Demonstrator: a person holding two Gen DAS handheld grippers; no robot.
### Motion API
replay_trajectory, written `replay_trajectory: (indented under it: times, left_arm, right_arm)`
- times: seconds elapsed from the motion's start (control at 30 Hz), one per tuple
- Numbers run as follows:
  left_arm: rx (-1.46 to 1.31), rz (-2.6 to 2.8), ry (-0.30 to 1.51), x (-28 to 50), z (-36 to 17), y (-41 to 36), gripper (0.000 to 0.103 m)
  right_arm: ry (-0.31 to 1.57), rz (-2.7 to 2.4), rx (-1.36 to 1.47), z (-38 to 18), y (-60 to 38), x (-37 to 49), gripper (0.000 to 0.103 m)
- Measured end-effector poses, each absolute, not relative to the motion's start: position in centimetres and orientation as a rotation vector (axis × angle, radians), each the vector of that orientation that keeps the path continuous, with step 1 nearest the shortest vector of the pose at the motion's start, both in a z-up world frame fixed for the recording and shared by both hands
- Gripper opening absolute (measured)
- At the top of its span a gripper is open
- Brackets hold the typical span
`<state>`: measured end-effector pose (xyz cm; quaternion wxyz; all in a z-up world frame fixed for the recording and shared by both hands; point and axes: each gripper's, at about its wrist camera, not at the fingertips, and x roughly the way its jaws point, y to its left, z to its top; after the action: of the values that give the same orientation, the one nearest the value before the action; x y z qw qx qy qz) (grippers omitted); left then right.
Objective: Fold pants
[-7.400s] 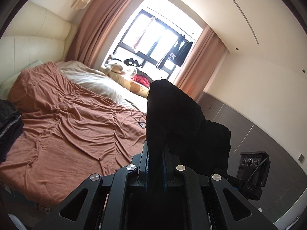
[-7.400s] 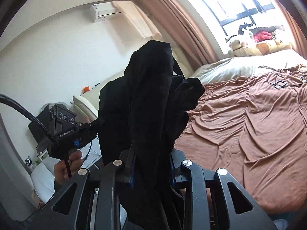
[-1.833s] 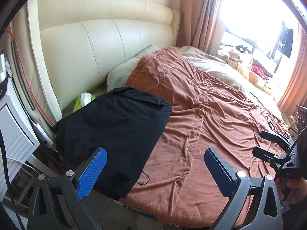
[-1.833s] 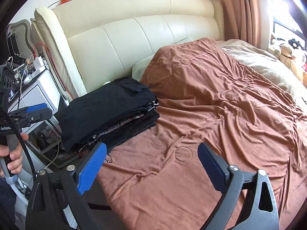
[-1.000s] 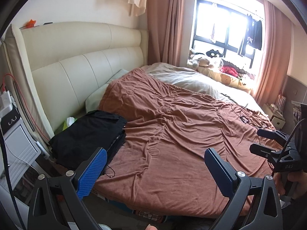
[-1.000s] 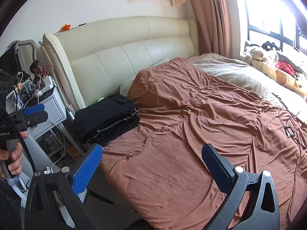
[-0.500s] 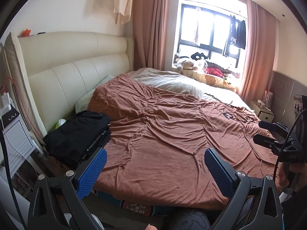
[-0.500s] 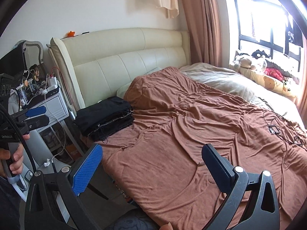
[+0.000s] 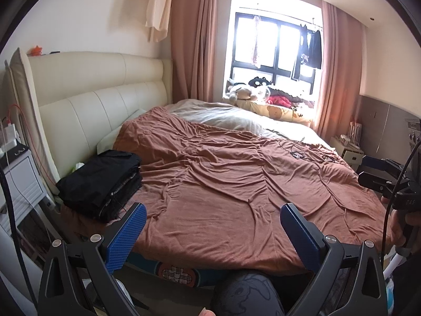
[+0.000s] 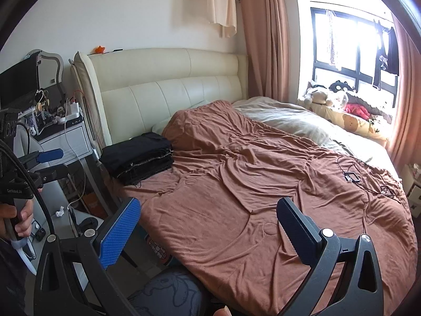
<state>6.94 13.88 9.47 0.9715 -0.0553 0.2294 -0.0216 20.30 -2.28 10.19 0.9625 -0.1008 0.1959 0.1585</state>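
lying folded in a flat stack, black pants point(image 9: 101, 181) point(image 10: 138, 158), at the brown blanket's point(image 9: 236, 184) point(image 10: 263, 184) corner by the cream padded headboard point(image 9: 100, 105) point(image 10: 171, 89). just beside: white nightstand point(image 10: 65, 142) with tangled cables. well apart from the stack, held short of the bed's near edge: left gripper point(image 9: 213, 226) point(image 10: 50, 163), blue-padded fingers point(image 9: 126, 234) spread wide, gripping nothing; right gripper point(image 10: 208, 223) point(image 9: 373, 171), fingers point(image 10: 118, 231) likewise wide apart and bare. farther off: plush toys point(image 9: 247, 90) on the bright window's sill.
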Motion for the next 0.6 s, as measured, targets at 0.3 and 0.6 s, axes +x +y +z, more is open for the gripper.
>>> replay_trajectory:
  times: [0.3, 0.6]
  left_arm:
    - [-0.119, -0.036, 0.447, 3.3, 7.0, 12.6, 0.102]
    - [-0.088, -0.026, 0.413, 0.8, 5.1, 10.4, 0.102]
  right_arm:
    - [0.365, 0.302, -0.214, 8.3, -3.0, 16.2, 0.103]
    - [0.330, 0.283, -0.176, 6.2, -5.0, 12.7, 0.103]
